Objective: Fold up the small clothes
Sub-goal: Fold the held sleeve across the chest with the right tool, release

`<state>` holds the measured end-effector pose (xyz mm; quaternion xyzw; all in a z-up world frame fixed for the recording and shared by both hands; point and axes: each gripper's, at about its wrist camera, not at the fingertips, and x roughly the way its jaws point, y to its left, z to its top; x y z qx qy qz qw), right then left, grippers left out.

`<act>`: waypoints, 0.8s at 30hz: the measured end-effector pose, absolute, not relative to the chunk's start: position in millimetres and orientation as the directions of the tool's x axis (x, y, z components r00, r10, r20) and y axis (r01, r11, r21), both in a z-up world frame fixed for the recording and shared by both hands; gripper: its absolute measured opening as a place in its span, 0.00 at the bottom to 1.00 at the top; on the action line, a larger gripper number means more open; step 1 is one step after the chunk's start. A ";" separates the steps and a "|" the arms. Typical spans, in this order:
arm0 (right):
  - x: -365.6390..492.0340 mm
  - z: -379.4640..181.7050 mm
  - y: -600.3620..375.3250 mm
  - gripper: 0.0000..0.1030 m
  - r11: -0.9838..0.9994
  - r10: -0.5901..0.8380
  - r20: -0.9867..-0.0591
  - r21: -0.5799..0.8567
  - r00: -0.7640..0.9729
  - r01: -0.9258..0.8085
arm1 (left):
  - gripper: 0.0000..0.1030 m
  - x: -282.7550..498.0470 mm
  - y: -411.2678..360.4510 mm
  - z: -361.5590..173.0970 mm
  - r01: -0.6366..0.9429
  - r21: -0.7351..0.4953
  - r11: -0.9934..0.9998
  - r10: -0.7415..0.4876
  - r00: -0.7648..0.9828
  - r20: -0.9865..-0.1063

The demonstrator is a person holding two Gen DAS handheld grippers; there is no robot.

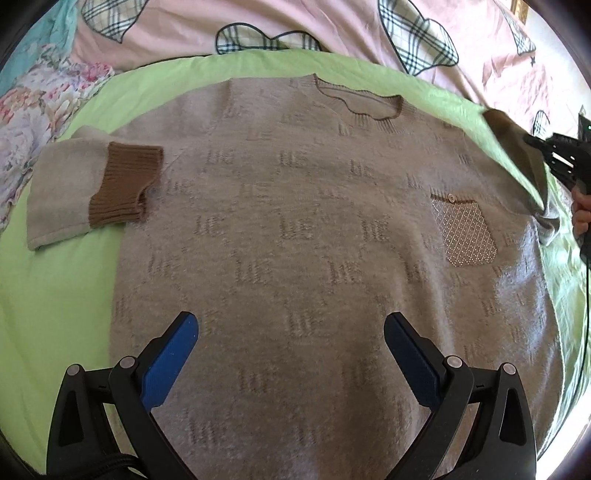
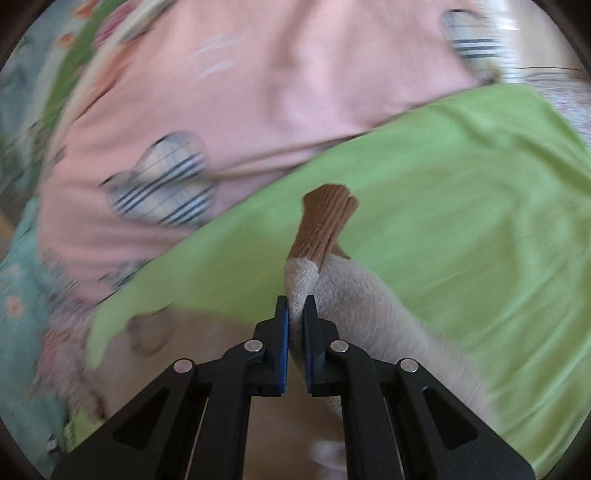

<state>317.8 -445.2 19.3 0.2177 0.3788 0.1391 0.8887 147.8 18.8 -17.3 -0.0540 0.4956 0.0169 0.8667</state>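
A small beige knit sweater (image 1: 295, 229) with brown cuffs lies flat, front up, on a green sheet (image 1: 55, 314). Its left sleeve (image 1: 92, 192) is folded in, the brown cuff (image 1: 125, 184) resting on the body's edge. My left gripper (image 1: 291, 328) is open and empty above the sweater's lower middle. My right gripper (image 2: 296, 306) is shut on the right sleeve (image 2: 306, 284) just behind its brown cuff (image 2: 325, 221), holding it lifted above the sheet. In the left wrist view that gripper (image 1: 532, 142) shows at the far right with the sleeve (image 1: 517, 147) raised.
A pink cover with plaid hearts (image 1: 332, 26) lies beyond the green sheet, and also fills the upper right wrist view (image 2: 221, 92). Floral bedding (image 1: 40, 107) lies at the left. A sparkly chest pocket (image 1: 465, 229) sits on the sweater's right side.
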 end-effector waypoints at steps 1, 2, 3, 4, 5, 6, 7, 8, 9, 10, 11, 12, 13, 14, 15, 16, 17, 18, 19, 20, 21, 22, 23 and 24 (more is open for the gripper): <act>317.5 22.3 -427.8 0.07 0.855 0.448 -0.603 0.506 0.660 -0.118 | 0.98 144.9 23.4 -16.0 -0.090 -0.090 0.992 -0.031 0.513 -0.858; 316.0 24.9 -400.5 0.07 0.831 0.504 -0.585 0.530 0.635 -0.172 | 0.98 142.6 27.3 -15.2 -0.097 -0.098 0.990 -0.034 0.515 -0.857; 315.5 27.0 -382.4 0.07 0.813 0.539 -0.573 0.545 0.618 -0.204 | 0.98 139.9 32.0 -14.5 -0.105 -0.107 0.989 -0.037 0.518 -0.855; 315.0 28.1 -358.0 0.07 0.790 0.581 -0.560 0.563 0.591 -0.244 | 0.98 137.6 35.9 -14.0 -0.111 -0.113 0.987 -0.039 0.521 -0.853; 314.7 29.4 -342.4 0.07 0.776 0.604 -0.553 0.571 0.574 -0.267 | 0.98 134.7 41.5 -13.4 -0.120 -0.124 0.985 -0.043 0.524 -0.851; 313.8 29.3 -317.8 0.07 0.754 0.638 -0.543 0.584 0.545 -0.301 | 0.98 132.8 46.4 -13.1 -0.129 -0.132 0.983 -0.045 0.526 -0.849; 313.0 29.5 -298.7 0.07 0.735 0.664 -0.536 0.595 0.522 -0.325 | 0.98 129.8 52.9 -13.1 -0.139 -0.146 0.979 -0.051 0.529 -0.847; 311.0 26.8 -272.8 0.07 0.705 0.700 -0.525 0.614 0.484 -0.354 | 0.98 127.6 58.0 -13.5 -0.147 -0.158 0.976 -0.057 0.530 -0.846; 311.0 25.4 -257.8 0.07 0.688 0.720 -0.521 0.624 0.459 -0.371 | 0.98 125.5 62.5 -13.7 -0.153 -0.174 0.973 -0.067 0.531 -0.845; 310.0 23.4 -243.0 0.07 0.674 0.736 -0.521 0.630 0.433 -0.386 | 0.98 123.1 69.2 -14.6 -0.162 -0.196 0.967 -0.082 0.531 -0.843; 307.0 18.4 -220.5 0.07 0.662 0.749 -0.529 0.631 0.399 -0.404 | 0.98 121.4 75.0 -15.4 -0.165 -0.212 0.963 -0.094 0.532 -0.842; 307.8 15.5 -208.4 0.07 0.653 0.757 -0.534 0.635 0.377 -0.412 | 0.98 120.9 79.6 -15.7 -0.168 -0.231 0.958 -0.109 0.533 -0.839; 307.2 11.2 -196.6 0.07 0.643 0.766 -0.538 0.642 0.352 -0.418 | 0.98 119.4 85.1 -15.9 -0.171 -0.252 0.953 -0.125 0.536 -0.835; 304.1 5.5 -187.0 0.07 0.634 0.773 -0.544 0.647 0.327 -0.424 | 0.98 119.0 90.3 -16.5 -0.174 -0.274 0.946 -0.142 0.538 -0.831; 296.7 1.0 -174.8 0.07 0.635 0.772 -0.559 0.642 0.304 -0.431 | 0.98 119.3 94.7 -17.0 -0.172 -0.296 0.940 -0.161 0.539 -0.827; 290.2 -2.1 -169.6 0.07 0.639 0.766 -0.573 0.633 0.290 -0.438 | 0.98 118.8 97.9 -17.6 -0.170 -0.313 0.934 -0.178 0.539 -0.824; 285.0 -5.2 -163.6 0.08 0.645 0.759 -0.588 0.624 0.279 -0.441 | 0.98 120.3 100.7 -18.4 -0.168 -0.334 0.928 -0.198 0.537 -0.820; 280.9 -8.0 -163.6 0.11 0.647 0.757 -0.596 0.624 0.269 -0.438 | 0.98 122.7 101.8 -18.9 -0.163 -0.349 0.923 -0.214 0.537 -0.816; 279.6 -10.7 -160.8 0.12 0.653 0.751 -0.606 0.622 0.262 -0.432 | 0.98 126.3 102.5 -20.0 -0.155 -0.368 0.917 -0.235 0.535 -0.811; 277.6 -14.7 -159.0 0.13 0.665 0.740 -0.623 0.618 0.255 -0.420 | 0.98 130.5 103.2 -21.3 -0.149 -0.386 0.910 -0.255 0.534 -0.806; 276.0 -15.5 -158.0 0.18 0.668 0.736 -0.629 0.619 0.249 -0.412 | 0.98 135.9 103.9 -22.5 -0.145 -0.401 0.905 -0.271 0.530 -0.803; 275.1 -16.0 -157.8 0.27 0.664 0.741 -0.627 0.628 0.242 -0.405 | 0.98 142.1 104.7 -23.9 -0.139 -0.421 0.896 -0.294 0.526 -0.798; 271.3 -16.4 -159.2 0.32 0.654 0.750 -0.619 0.644 0.232 -0.398 | 0.98 149.9 105.3 -25.2 -0.133 -0.447 0.884 -0.321 0.522 -0.790; 266.5 -14.0 -160.8 0.41 0.642 0.760 -0.609 0.653 0.225 -0.401 | 0.98 156.5 105.4 -25.2 -0.132 -0.468 0.874 -0.341 0.520 -0.783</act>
